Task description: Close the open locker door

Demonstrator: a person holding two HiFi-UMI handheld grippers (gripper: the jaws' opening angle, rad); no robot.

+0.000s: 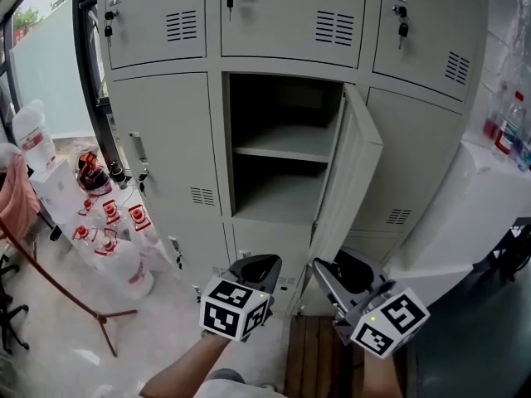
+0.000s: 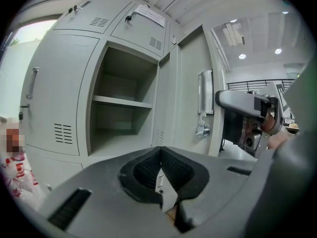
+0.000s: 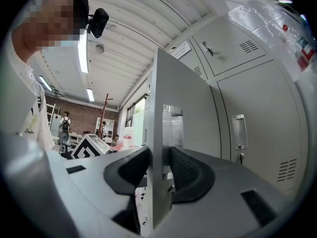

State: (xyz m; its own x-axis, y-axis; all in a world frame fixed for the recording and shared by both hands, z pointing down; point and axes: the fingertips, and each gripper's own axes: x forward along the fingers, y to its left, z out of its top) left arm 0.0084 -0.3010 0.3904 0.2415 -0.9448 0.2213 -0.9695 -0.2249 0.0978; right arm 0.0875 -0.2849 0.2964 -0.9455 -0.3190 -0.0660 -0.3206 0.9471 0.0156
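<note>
The grey locker door (image 1: 353,172) stands swung out to the right of its open compartment (image 1: 282,148), which has one shelf inside. My right gripper (image 1: 353,274) is low on the door's free edge. In the right gripper view the door (image 3: 185,108) runs up between the jaws, and my right gripper (image 3: 159,155) has a pad against each face. My left gripper (image 1: 255,265) hangs shut and holds nothing, a little left of the door and below the compartment. The left gripper view shows my left gripper (image 2: 159,150), the compartment (image 2: 121,108), the door's inner face (image 2: 190,93) and the right gripper (image 2: 247,108).
Closed lockers surround the open one, with keys in the upper doors (image 1: 230,2). Bottles with red labels (image 1: 108,222) and a red stand leg (image 1: 75,297) crowd the floor at the left. A white unit (image 1: 465,214) stands close at the right. People are in the room behind (image 3: 64,125).
</note>
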